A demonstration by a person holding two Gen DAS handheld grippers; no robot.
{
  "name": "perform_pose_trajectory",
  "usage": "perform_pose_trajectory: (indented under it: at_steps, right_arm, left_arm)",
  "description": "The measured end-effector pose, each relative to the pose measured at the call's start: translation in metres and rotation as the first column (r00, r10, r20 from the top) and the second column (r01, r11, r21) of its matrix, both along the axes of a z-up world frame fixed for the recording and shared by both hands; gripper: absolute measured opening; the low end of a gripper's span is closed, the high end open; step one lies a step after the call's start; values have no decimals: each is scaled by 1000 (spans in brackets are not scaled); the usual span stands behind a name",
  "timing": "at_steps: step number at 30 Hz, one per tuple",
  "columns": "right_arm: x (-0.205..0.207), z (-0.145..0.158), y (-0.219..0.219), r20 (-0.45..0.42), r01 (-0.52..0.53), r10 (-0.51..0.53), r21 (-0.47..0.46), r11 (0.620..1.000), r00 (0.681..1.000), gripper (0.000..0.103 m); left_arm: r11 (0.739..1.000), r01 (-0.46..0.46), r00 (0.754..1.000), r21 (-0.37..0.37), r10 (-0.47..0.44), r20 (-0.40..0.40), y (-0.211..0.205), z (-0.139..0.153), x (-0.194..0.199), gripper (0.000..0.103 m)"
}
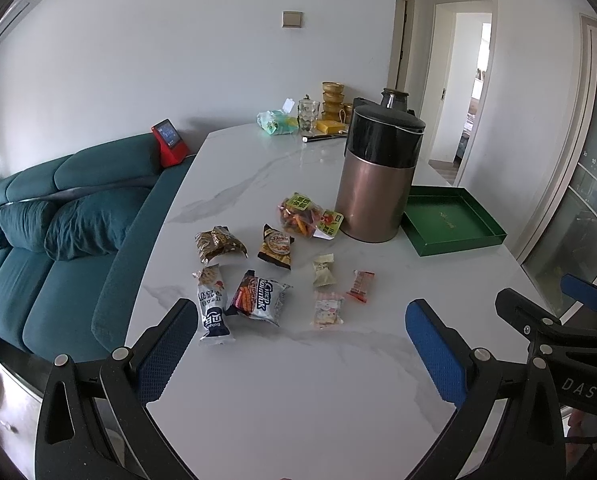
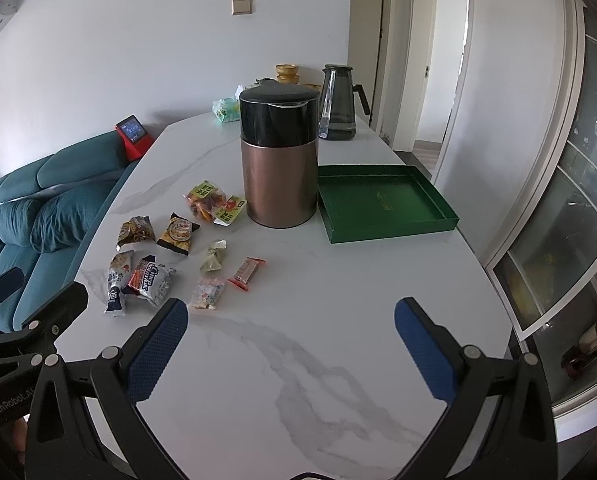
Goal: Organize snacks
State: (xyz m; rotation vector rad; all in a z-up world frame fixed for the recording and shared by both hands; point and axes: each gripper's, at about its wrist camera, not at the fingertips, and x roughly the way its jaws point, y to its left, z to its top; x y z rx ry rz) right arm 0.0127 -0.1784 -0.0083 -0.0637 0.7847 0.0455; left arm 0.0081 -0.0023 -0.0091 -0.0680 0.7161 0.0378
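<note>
L gripper (image 1: pixel 298 344) held level w/ jaws spread wide, nothing between the blue pads (image 1: pixel 434 350). R gripper (image 2: pixel 291 338) same: jaws wide apart, pads (image 2: pixel 158 354) bare. The two sit side by side, R just to the right of L, each seen at the edge of the other's view.

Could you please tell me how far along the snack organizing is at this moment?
Nothing looks done yet: the green tray holds no snacks. Nothing is in hand either; the left gripper and right gripper are both open above the table. All of it remains: eight packets, among them the red candy, the pink packet and the clear chip bag, lie loose beside the copper canister.
</note>
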Motion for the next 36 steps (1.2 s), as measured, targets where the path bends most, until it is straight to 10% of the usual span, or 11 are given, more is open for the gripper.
perform_pose_trajectory:
  at_steps: [36]
  right_arm:
    - [0, 1, -3, -8, -7, 7, 5, 1000, 1000, 103]
  left_arm:
    - [1000, -7, 1000, 1, 7, -8, -2, 1, -3, 102]
